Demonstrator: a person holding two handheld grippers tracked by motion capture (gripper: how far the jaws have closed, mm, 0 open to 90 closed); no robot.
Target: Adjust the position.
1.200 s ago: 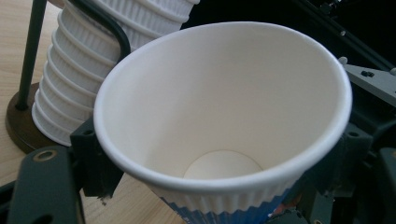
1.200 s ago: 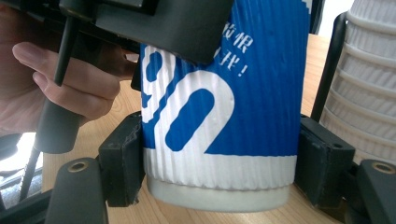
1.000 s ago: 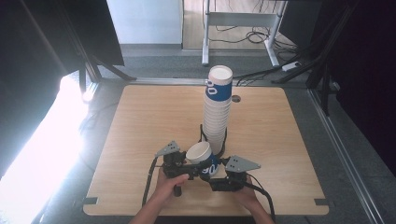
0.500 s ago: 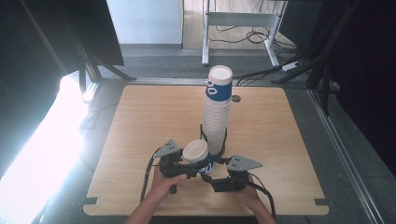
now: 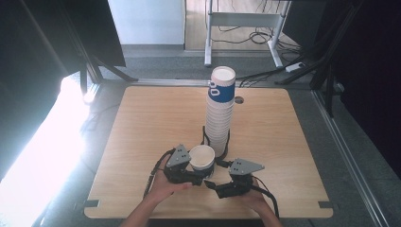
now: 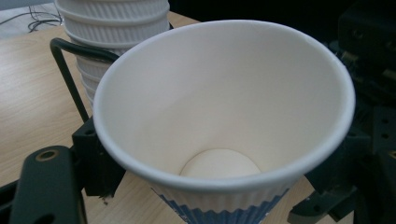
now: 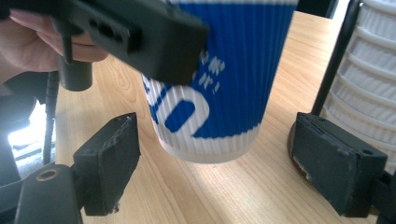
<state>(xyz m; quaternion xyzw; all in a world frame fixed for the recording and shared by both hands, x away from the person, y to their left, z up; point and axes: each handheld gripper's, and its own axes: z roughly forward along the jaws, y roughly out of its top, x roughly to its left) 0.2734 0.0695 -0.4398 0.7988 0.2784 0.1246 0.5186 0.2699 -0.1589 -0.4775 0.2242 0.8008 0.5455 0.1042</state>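
A ribbed paper cup [image 5: 202, 157], white inside with blue print outside [image 7: 219, 79], hangs upright just above the wooden table [image 5: 151, 118] in front of the stack. My left gripper [image 5: 197, 169] is shut on it, and its open mouth [image 6: 219, 93] faces that gripper's camera. My right gripper [image 7: 215, 168] is open. Its jaws have just been opening and now stand apart on either side of the cup's base, with neither pad [image 7: 109, 158] touching it. A tall stack of cups [image 5: 220, 113] rises behind.
The stack [image 6: 116, 28] stands in a black wire holder [image 6: 65, 60] near the table's middle. A small round hole [image 5: 239, 100] sits in the tabletop behind the stack. A hand [image 7: 32, 42] grips the left gripper's black body [image 7: 135, 37]. Dark stands and cables ring the table.
The right gripper's jaws have spread away from the cup's base. The cup stays in the left gripper in front of the stack, barely shifted.
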